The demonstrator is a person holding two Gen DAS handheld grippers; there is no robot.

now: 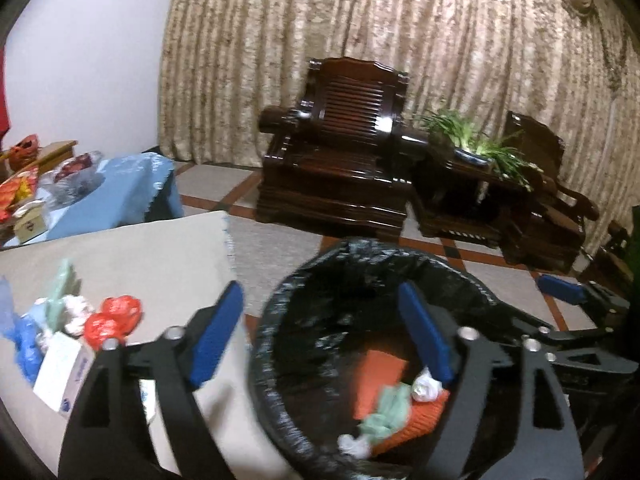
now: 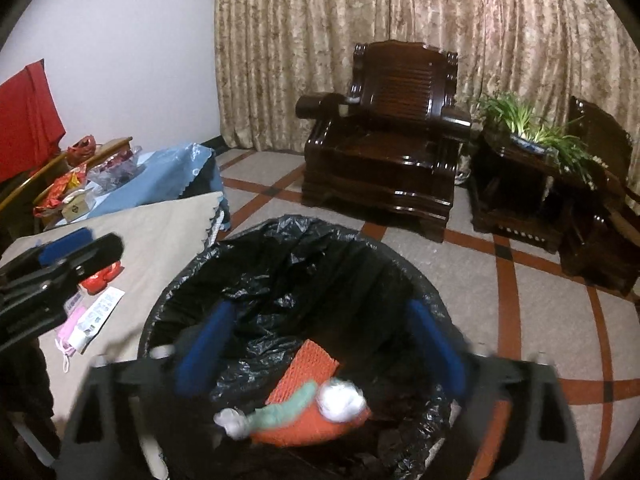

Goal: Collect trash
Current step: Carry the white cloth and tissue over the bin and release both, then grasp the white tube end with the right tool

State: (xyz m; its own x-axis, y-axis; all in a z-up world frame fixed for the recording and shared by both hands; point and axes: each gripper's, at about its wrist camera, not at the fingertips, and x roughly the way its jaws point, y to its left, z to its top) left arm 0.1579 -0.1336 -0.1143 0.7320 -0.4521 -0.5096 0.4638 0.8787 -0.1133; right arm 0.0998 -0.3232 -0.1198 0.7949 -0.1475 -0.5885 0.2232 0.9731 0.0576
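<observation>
A bin with a black liner [image 1: 280,300] [image 2: 192,276] stands on the floor beside a beige-covered table [image 1: 160,256] [image 2: 160,232]. Inside it are an orange foam net [image 2: 316,364], a green wrapper [image 1: 388,412] [image 2: 284,408] and white crumpled tissues [image 1: 426,388] [image 2: 340,400]. My left gripper [image 1: 322,336] hangs open over the bin's left rim with nothing between its blue pads. My right gripper [image 2: 320,350] is open above the bin's middle, also empty. On the table lie a red wrapper [image 1: 114,316] [image 2: 100,276], blue plastic [image 1: 24,344], a white box [image 1: 60,372] and a pink mask [image 2: 72,332].
A dark wooden armchair [image 1: 340,160] [image 2: 392,140] and a side table with a potted plant [image 1: 480,148] [image 2: 532,132] stand before the curtain. A blue-covered table [image 1: 128,188] [image 2: 168,180] with clutter sits behind the beige one. Tiled floor [image 2: 540,300] lies right of the bin.
</observation>
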